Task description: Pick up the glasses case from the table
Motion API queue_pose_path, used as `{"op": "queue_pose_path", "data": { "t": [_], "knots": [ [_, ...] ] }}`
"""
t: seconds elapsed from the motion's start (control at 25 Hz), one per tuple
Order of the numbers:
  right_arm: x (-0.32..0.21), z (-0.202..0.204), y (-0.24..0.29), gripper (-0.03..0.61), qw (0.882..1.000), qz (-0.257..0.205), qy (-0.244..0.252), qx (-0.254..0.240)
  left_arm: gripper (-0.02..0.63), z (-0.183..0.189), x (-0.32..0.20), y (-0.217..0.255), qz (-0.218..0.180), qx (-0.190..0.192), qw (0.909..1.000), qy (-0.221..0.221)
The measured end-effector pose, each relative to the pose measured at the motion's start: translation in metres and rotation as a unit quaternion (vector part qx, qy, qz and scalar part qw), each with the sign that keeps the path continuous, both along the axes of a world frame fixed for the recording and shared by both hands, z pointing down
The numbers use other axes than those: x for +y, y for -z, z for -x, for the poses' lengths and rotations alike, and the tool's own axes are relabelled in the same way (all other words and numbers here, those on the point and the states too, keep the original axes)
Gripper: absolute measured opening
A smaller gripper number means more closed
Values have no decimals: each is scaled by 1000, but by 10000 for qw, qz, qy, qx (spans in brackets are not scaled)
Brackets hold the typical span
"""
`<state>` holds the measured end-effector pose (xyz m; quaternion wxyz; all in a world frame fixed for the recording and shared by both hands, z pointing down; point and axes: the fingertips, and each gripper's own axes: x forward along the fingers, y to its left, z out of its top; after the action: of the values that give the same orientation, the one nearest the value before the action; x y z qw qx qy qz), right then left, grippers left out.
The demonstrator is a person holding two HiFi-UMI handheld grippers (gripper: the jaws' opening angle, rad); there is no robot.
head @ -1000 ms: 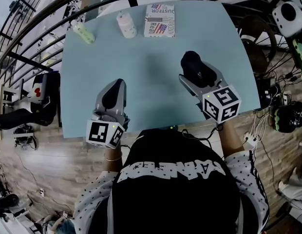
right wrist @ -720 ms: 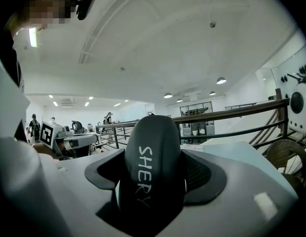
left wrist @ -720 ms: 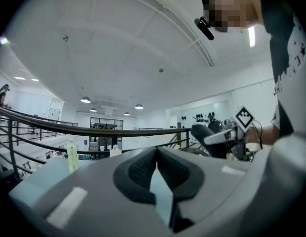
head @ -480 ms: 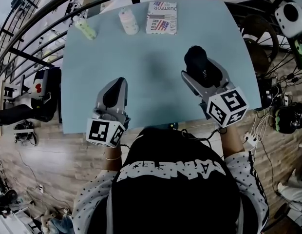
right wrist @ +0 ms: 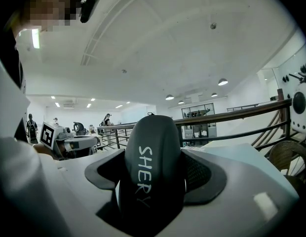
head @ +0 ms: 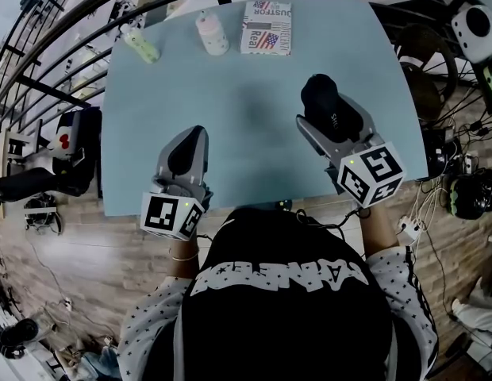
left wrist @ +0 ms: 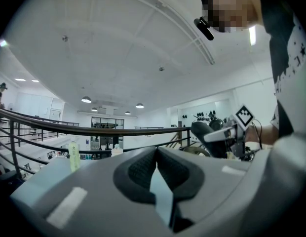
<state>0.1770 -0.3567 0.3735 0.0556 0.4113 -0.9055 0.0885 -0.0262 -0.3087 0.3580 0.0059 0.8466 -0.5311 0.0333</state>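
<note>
The black glasses case (head: 325, 105) sits clamped between the jaws of my right gripper (head: 332, 117), held up over the right part of the light blue table (head: 246, 109). In the right gripper view the case (right wrist: 154, 169) fills the gap between the jaws and shows white lettering. My left gripper (head: 185, 155) hovers over the table's near left part, shut with nothing in it. In the left gripper view its pads (left wrist: 143, 171) meet, and the right gripper with the case (left wrist: 207, 135) shows at the far right.
At the table's far edge lie a printed box (head: 267, 28), a white bottle (head: 211, 34) and a pale green bottle (head: 140, 45). A dark metal railing (head: 63, 38) curves round the far side. Cables and gear lie on the wooden floor at right (head: 460, 181).
My right gripper has carried the case slightly up and to the right, then held nearly still. The left gripper has stayed in place.
</note>
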Motion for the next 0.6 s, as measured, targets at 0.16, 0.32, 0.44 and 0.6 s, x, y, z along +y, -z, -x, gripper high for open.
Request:
{"op": "queue_pose_path", "data": {
  "t": [0.16, 0.32, 0.44, 0.6],
  "knots": [
    [-5, 0, 0, 368, 10000, 10, -12, -10, 0, 0, -5, -1, 8, 0, 10000, 3],
    [-7, 0, 1, 368, 10000, 5, -17, -19, 0, 1, -6, -1, 16, 0, 10000, -2],
    [-7, 1, 1, 367, 10000, -6, -9, -26, 0, 1, -7, -1, 15, 14, 10000, 8],
    [-8, 3, 1, 367, 10000, -12, 23, -29, 0, 2, -7, -1, 19, 18, 10000, 19]
  ]
}}
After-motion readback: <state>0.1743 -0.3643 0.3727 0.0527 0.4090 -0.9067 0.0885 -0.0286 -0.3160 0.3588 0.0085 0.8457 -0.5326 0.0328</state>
